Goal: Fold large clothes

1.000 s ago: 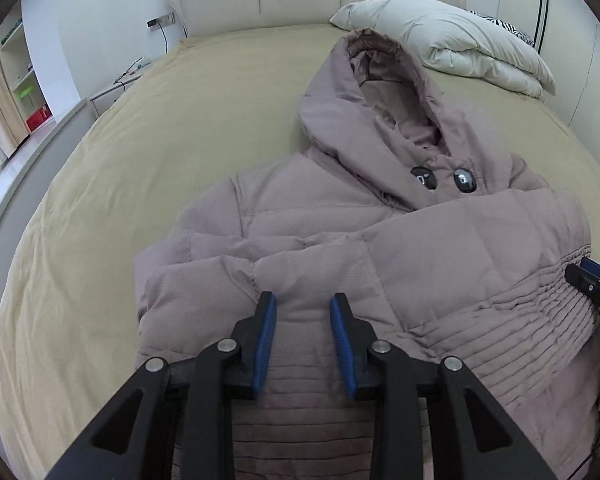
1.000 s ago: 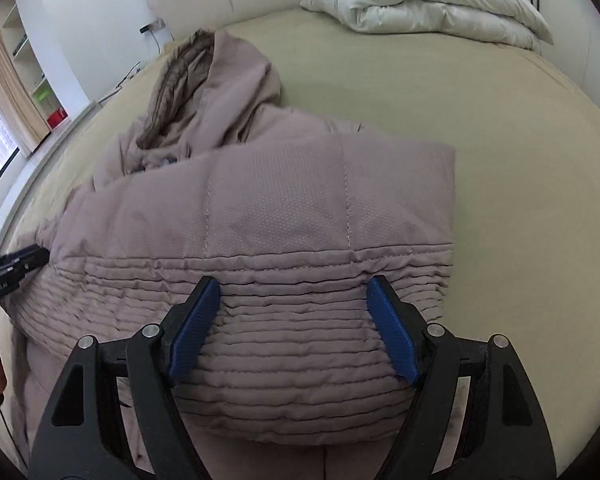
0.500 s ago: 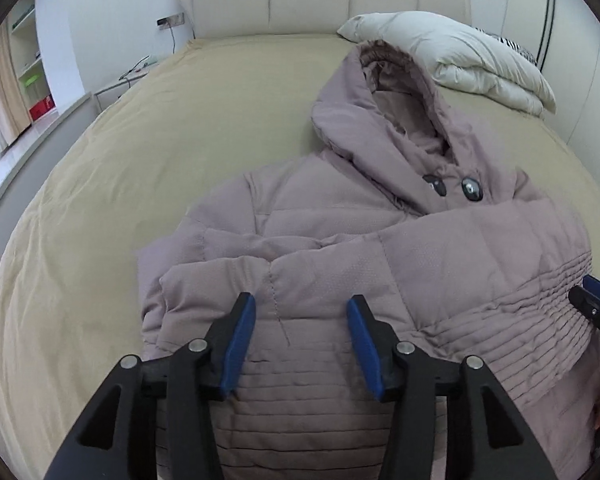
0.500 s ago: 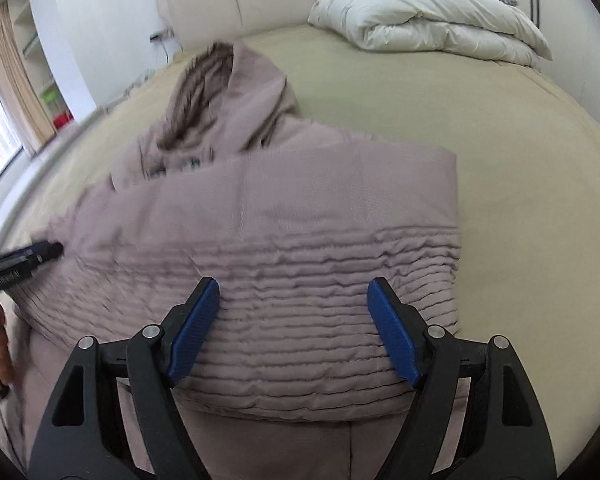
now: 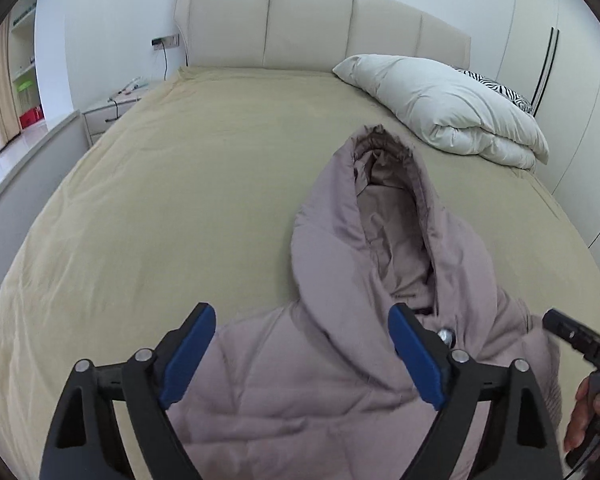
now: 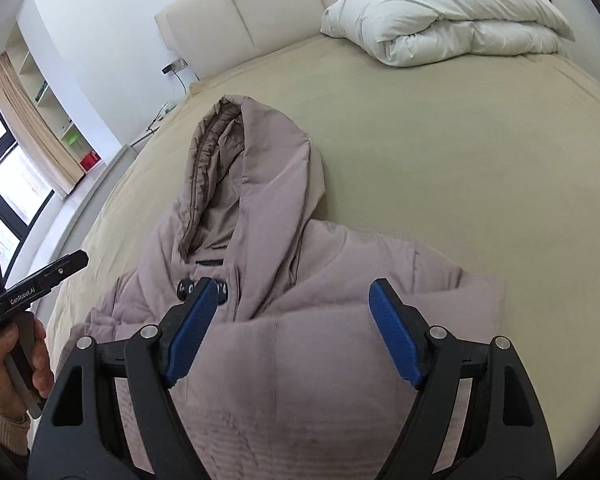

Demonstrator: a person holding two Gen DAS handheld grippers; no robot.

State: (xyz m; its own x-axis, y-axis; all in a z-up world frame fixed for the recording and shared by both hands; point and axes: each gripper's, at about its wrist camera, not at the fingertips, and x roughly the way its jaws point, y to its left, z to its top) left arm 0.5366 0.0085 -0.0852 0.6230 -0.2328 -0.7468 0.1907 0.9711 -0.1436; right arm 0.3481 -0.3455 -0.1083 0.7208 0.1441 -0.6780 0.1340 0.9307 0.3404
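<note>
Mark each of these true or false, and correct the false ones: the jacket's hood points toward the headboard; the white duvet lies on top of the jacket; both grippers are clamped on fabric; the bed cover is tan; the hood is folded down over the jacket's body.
1. True: the jacket has its hood toward the headboard.
2. False: the white duvet lies apart, near the headboard.
3. False: the left gripper is opening and the right gripper is open; neither clamps fabric.
4. True: the bed cover is tan.
5. False: the hood lies extended beyond the collar.
</note>
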